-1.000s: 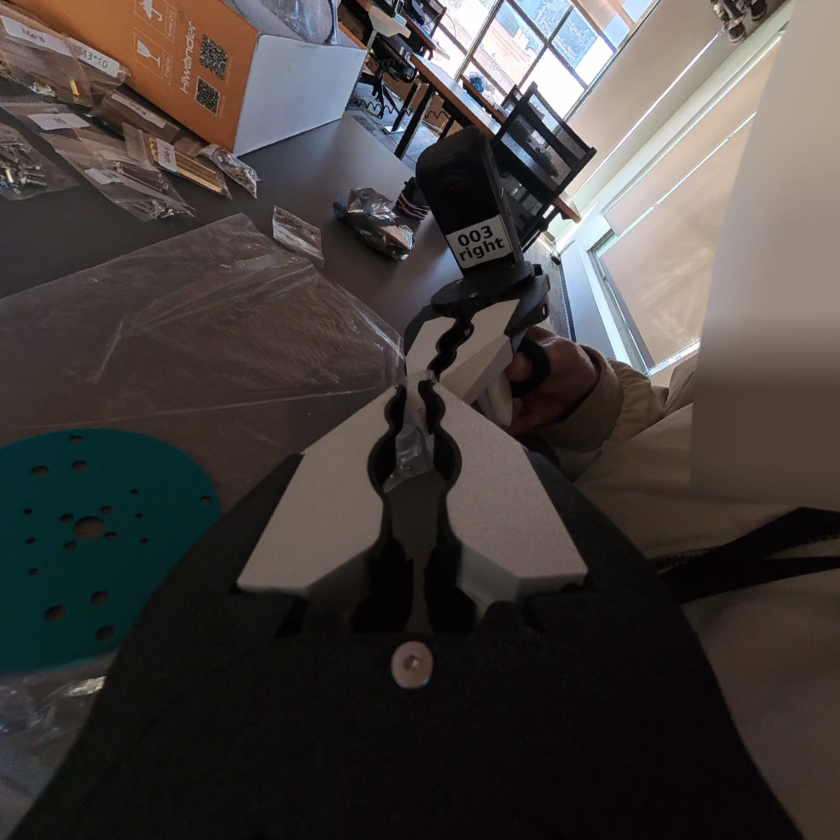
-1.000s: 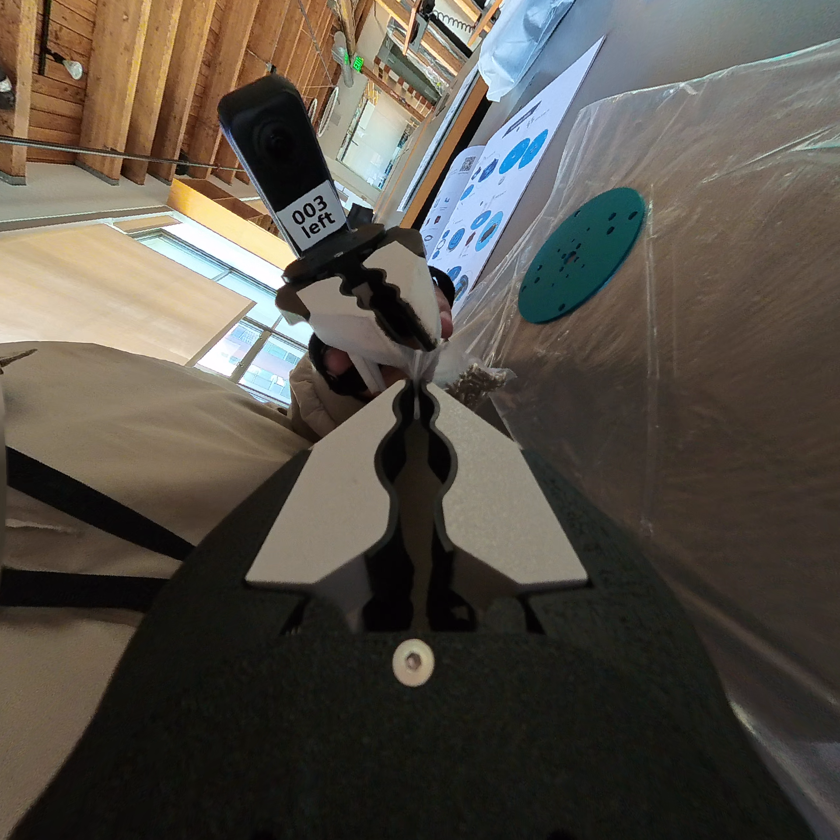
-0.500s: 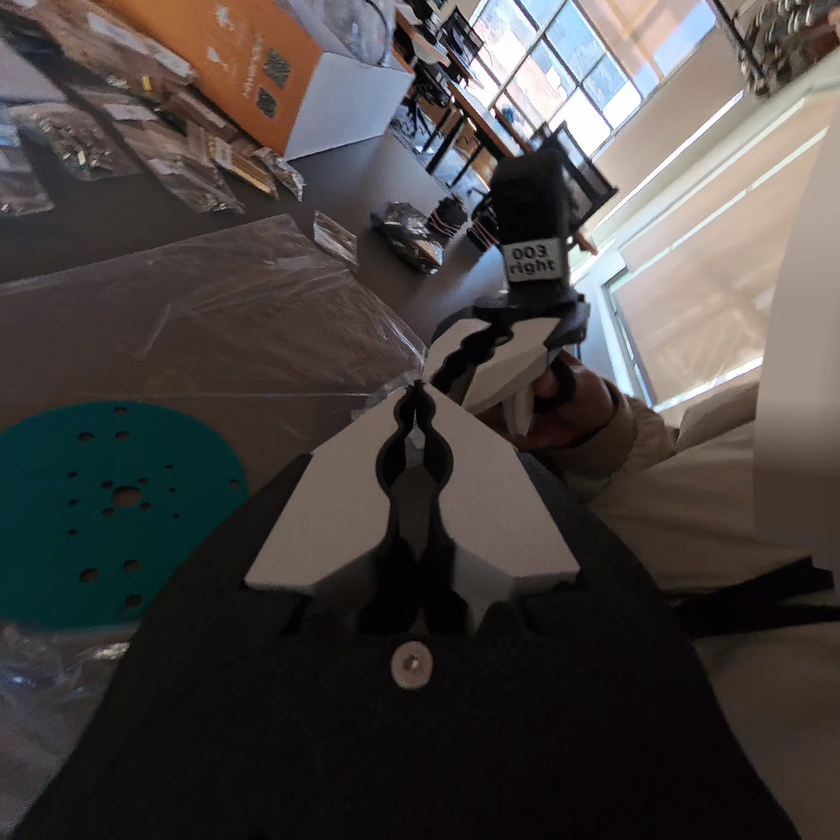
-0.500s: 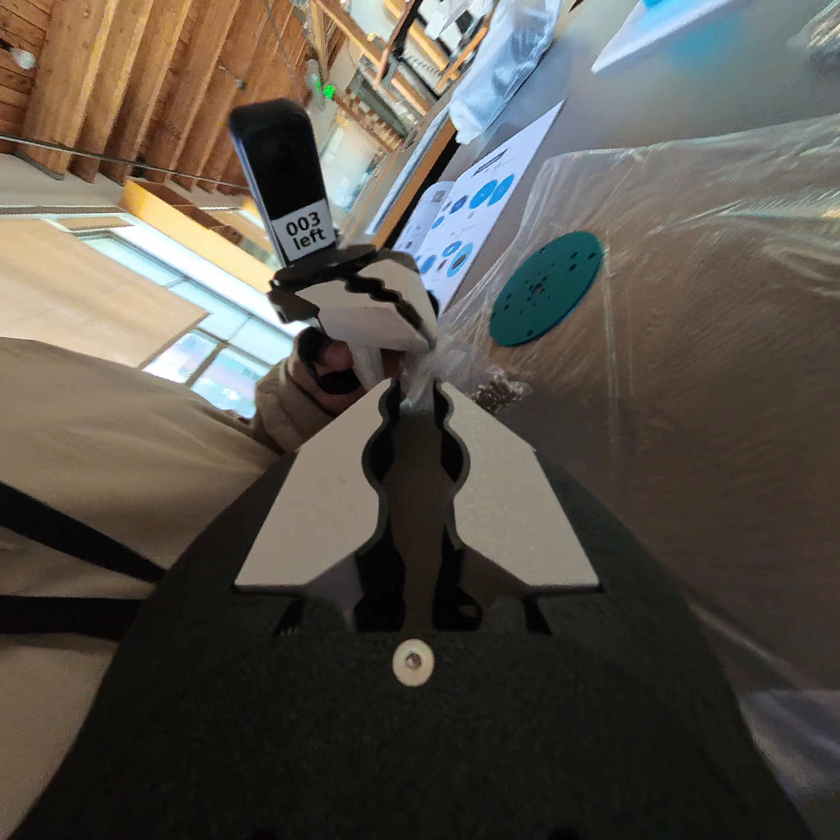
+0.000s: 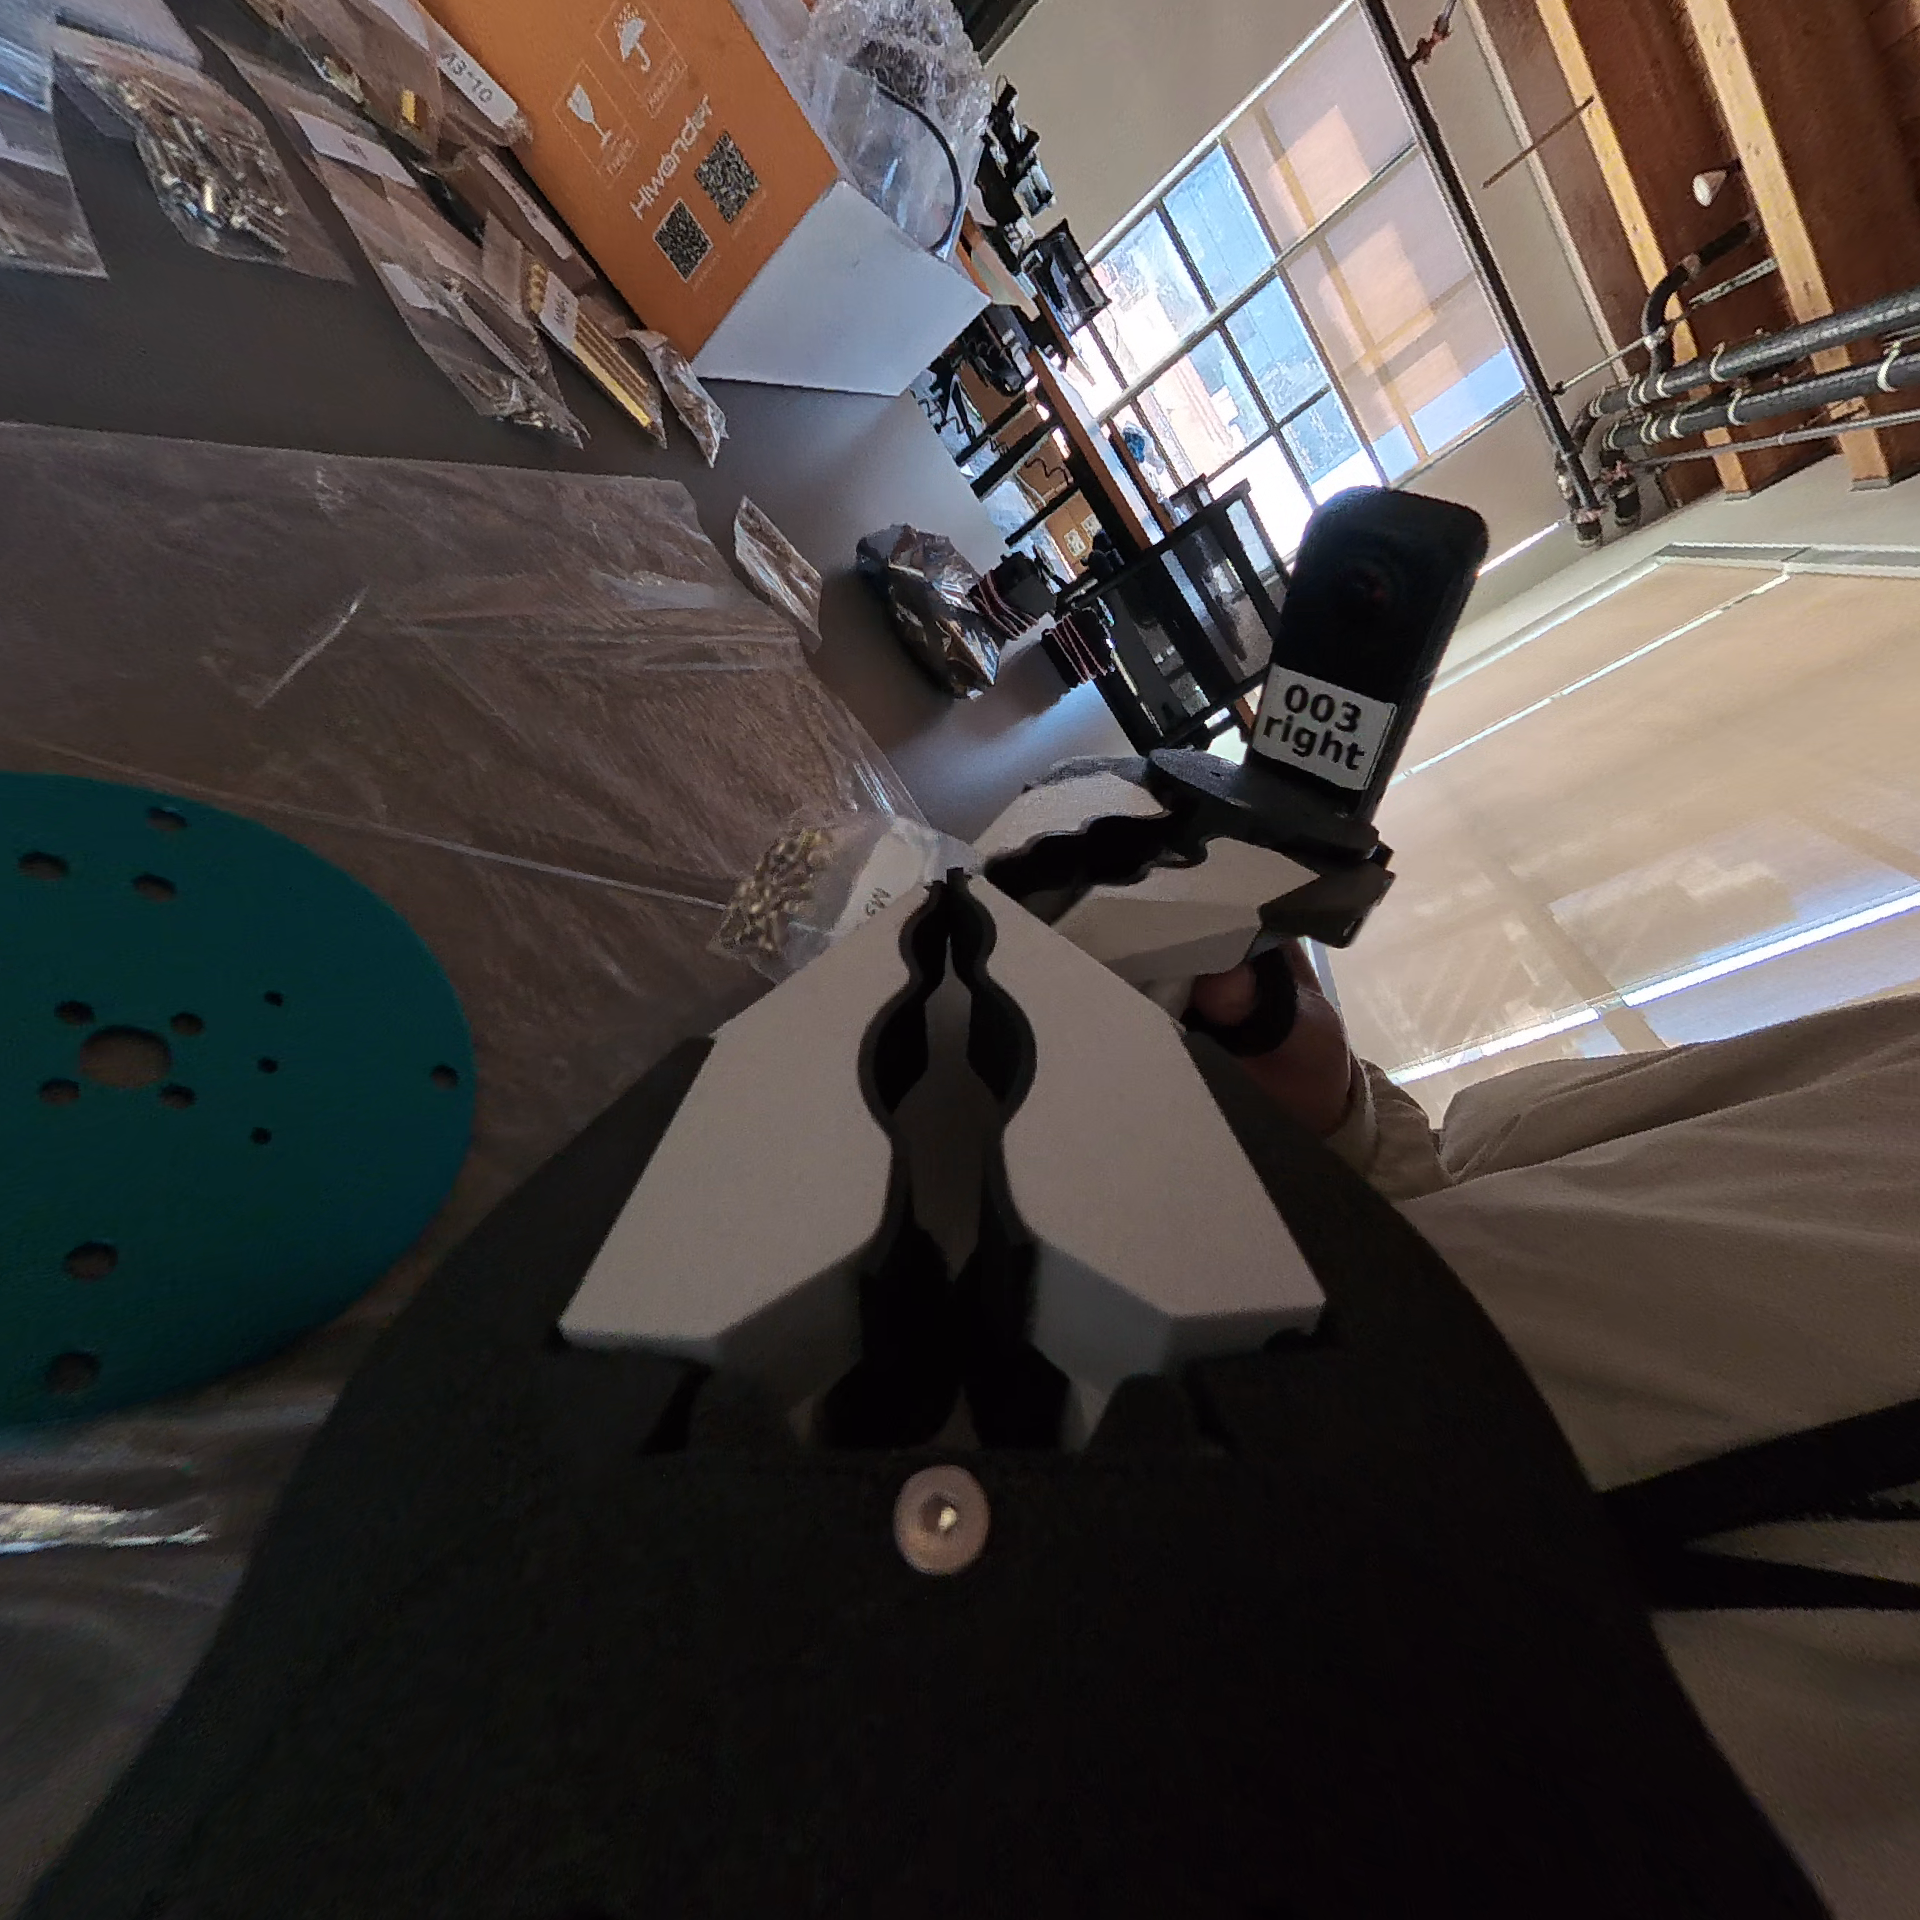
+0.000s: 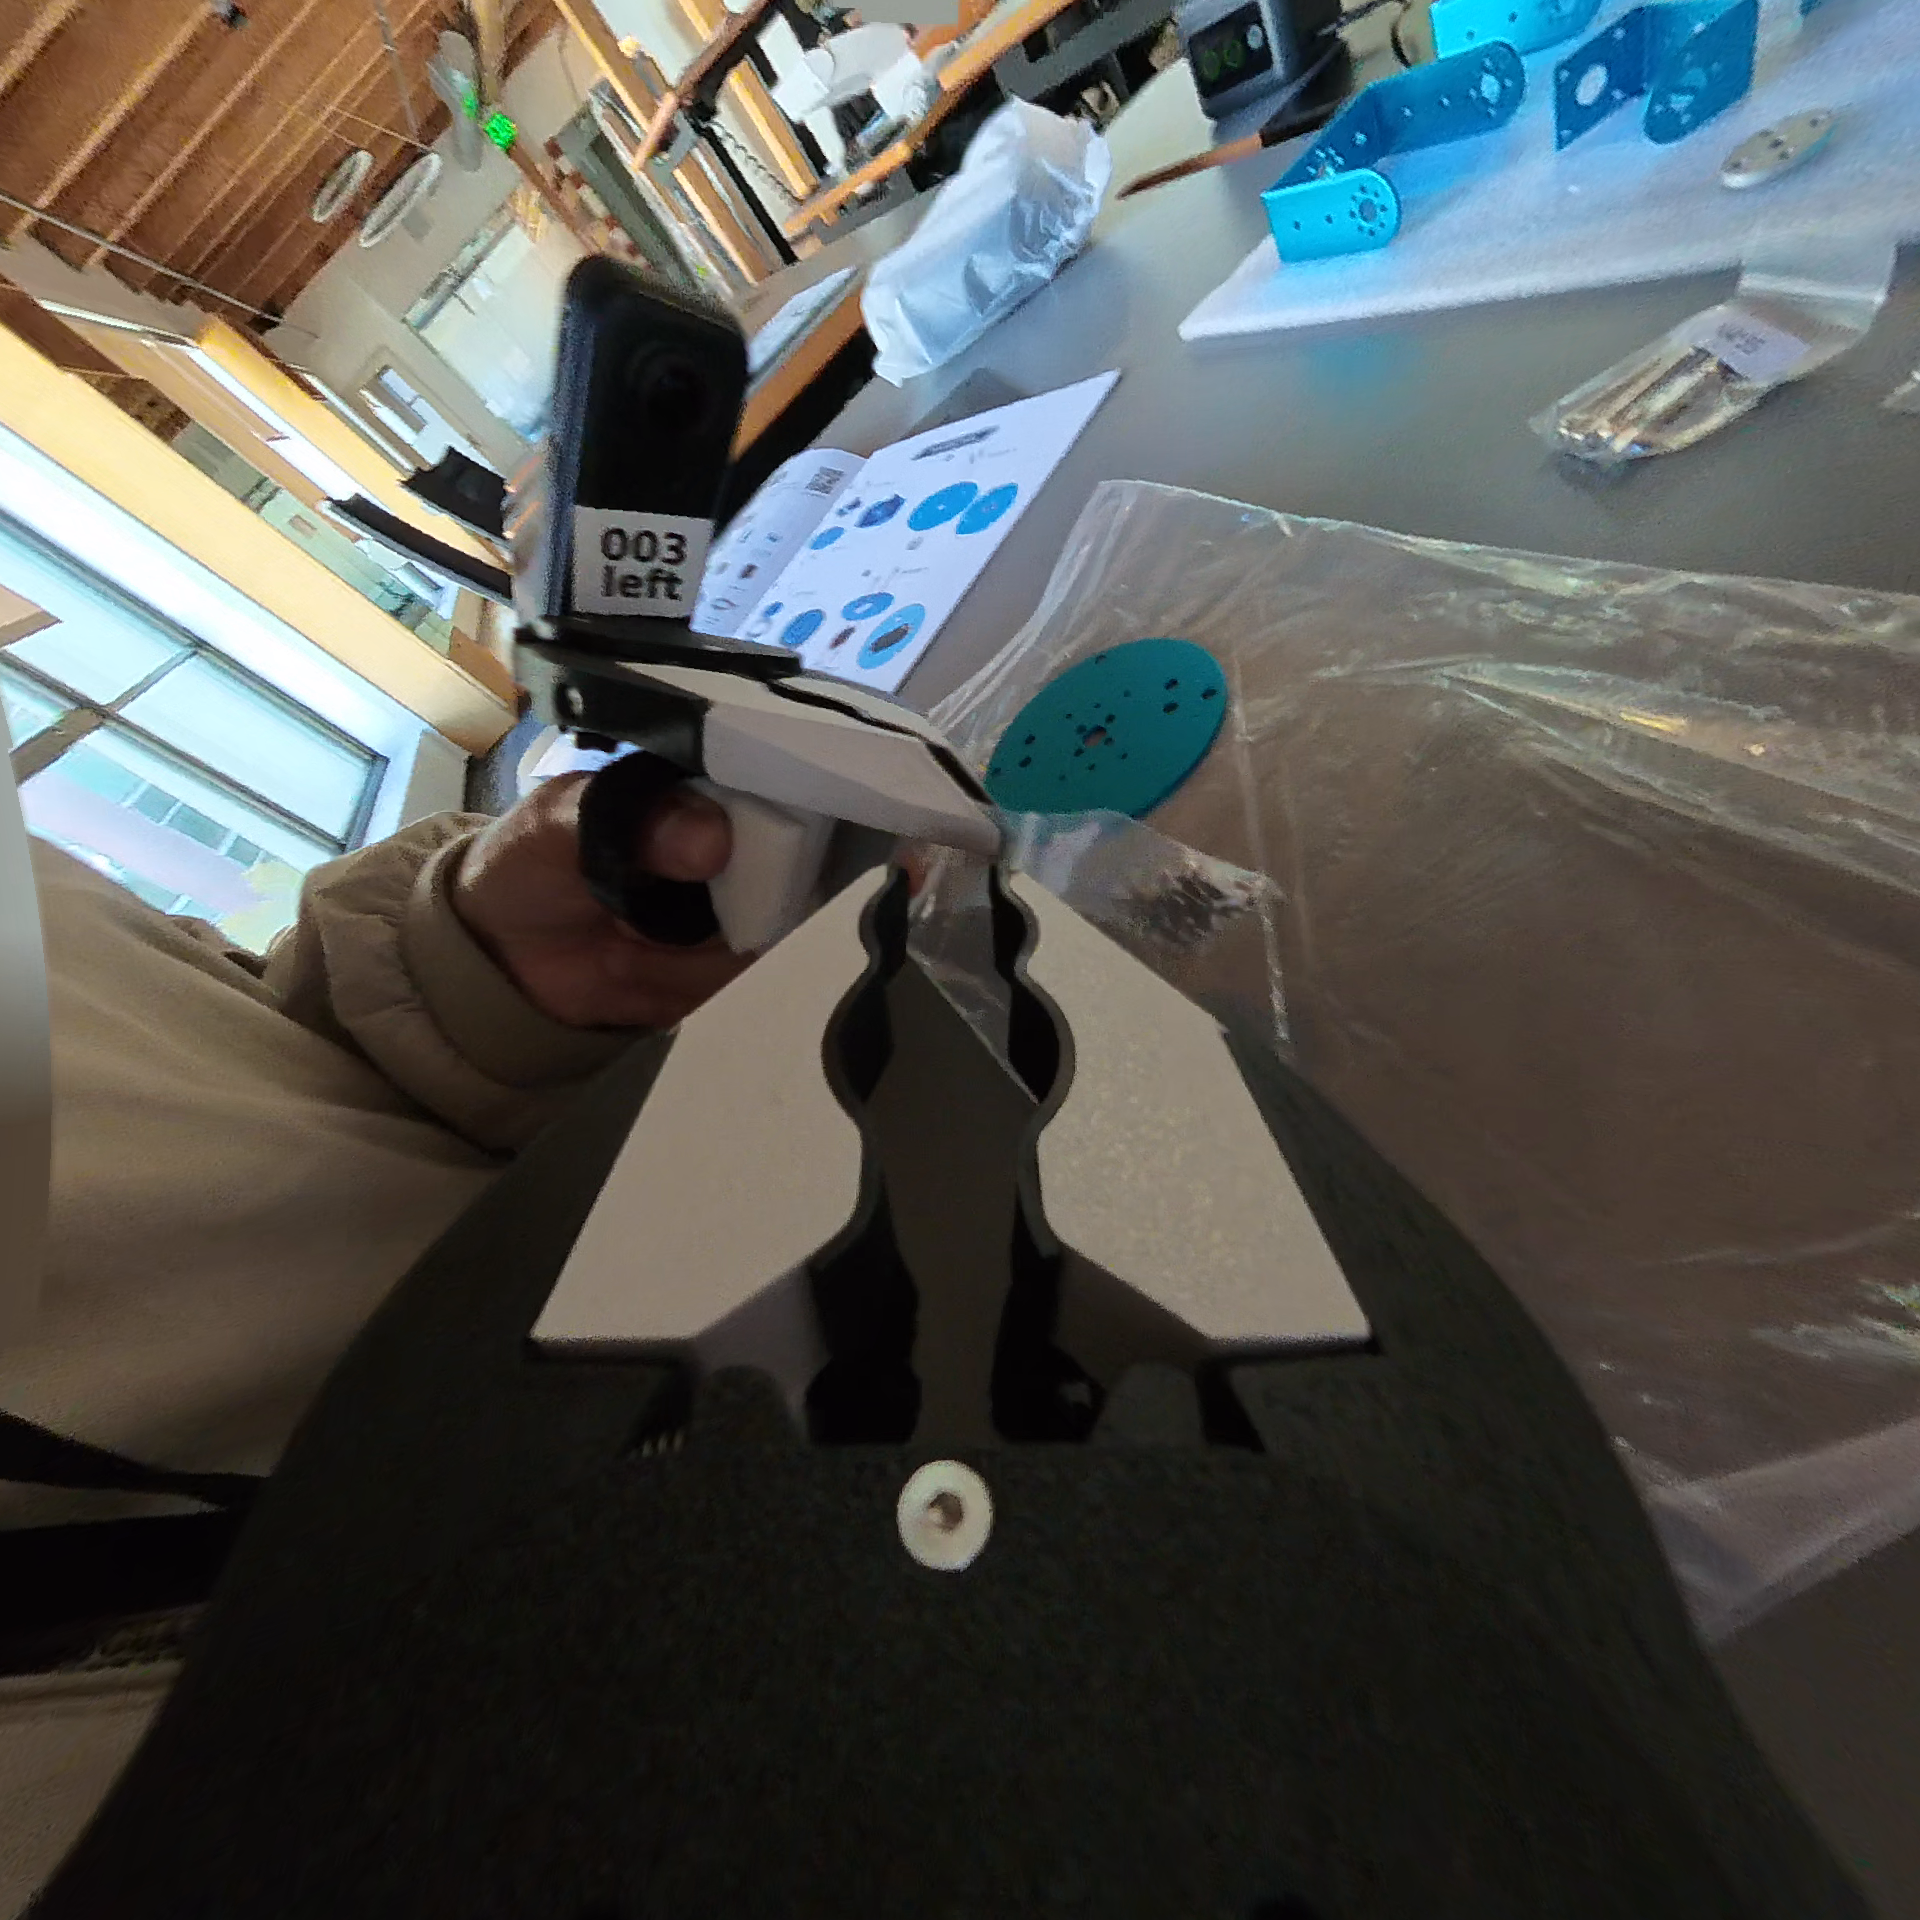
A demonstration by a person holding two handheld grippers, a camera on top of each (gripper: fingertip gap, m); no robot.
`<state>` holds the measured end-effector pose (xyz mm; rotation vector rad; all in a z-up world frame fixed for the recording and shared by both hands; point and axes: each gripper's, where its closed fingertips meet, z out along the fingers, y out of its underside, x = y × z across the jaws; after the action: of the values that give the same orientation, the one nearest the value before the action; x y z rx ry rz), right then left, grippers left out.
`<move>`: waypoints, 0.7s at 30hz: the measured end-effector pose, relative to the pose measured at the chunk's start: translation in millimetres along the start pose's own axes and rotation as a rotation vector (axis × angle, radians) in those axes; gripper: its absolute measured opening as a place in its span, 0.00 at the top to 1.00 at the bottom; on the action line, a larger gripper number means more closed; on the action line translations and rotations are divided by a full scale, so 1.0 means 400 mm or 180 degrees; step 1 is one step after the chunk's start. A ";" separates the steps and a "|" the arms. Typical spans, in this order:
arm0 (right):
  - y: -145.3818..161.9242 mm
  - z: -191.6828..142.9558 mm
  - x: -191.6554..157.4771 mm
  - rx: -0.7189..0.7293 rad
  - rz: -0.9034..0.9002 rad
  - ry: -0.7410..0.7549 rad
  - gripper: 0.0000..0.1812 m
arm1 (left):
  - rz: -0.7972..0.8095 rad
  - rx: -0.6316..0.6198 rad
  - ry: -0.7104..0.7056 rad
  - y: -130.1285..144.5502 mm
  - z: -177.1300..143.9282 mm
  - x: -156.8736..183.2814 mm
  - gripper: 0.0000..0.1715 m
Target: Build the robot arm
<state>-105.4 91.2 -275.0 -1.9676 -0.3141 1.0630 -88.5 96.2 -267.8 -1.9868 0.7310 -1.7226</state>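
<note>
Clear screw bag (image 5: 831, 904) seemingly pinched by left hand-held gripper (image 5: 951, 883)

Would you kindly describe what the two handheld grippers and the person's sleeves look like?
Both the left gripper and the right gripper have a black textured body, a silver screw, and pale grey wedge-shaped fingers with wavy black inner edges. Each carries an upright black camera bearing a white label. The sleeves are beige and padded. No cables show.

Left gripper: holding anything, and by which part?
The left gripper is shut on the small clear bag of screws, pinching its top edge at the fingertips. The right gripper is open beside that edge, gripping nothing.
</note>
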 end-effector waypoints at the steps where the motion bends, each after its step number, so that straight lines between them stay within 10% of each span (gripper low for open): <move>1: 0.001 -0.003 0.013 -0.0011 0.0023 0.0090 0.92 | 0.0009 0.0016 -0.0025 -0.001 0.000 -0.001 1.00; 21: -0.007 -0.022 0.023 0.0106 0.0487 -0.0203 0.99 | 0.0366 -0.0034 -0.0267 0.003 0.011 0.007 1.00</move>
<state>-92.4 93.1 -275.6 -1.9553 -0.1812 1.2224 -83.8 93.6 -267.2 -1.9707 0.8106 -1.5633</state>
